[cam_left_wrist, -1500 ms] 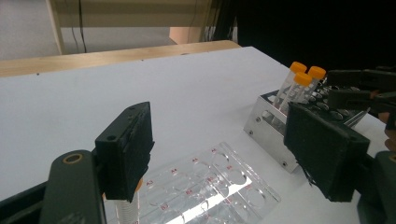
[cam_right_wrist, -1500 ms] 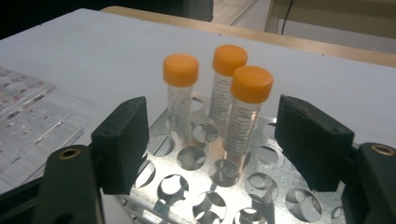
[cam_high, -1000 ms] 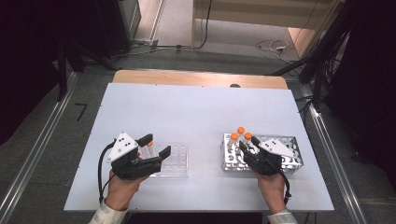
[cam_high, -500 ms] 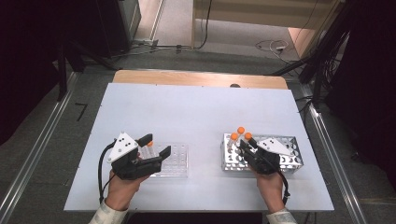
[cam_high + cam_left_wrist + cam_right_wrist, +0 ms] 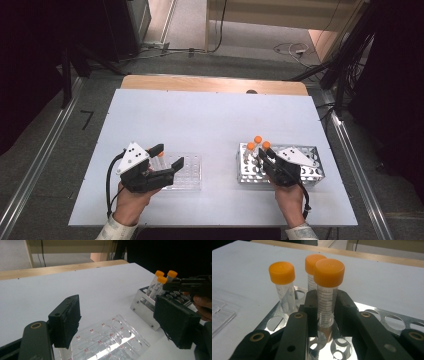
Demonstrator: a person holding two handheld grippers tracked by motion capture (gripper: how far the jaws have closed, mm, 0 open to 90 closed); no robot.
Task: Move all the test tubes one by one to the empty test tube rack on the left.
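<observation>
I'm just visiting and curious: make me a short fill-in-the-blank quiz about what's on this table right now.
1. The tubes in the metal rack all have ____ caps.
2. The number of capped tubes standing in that rack is ____.
3. The right gripper has its jaws on either side of one ____.
4. The left gripper hovers over a clear plastic ____.

Missing words: orange; three; tube; rack

between the jaws of the right gripper [image 5: 325,315] stands a tube [image 5: 325,305] of clear, smooth plastic with printed graduation lines and a matt orange plastic cap. under those jaws the metal rack [image 5: 387,317] is shiny, mirror-like sheet. the jaws themselves are matt black plastic with brass-coloured rivets. below the jaws of the left gripper [image 5: 122,322] lies a glossy, transparent plastic rack [image 5: 112,338]. the table [image 5: 210,120] looks matt and smooth, with a bare wooden strip [image 5: 210,84] beyond it.
</observation>
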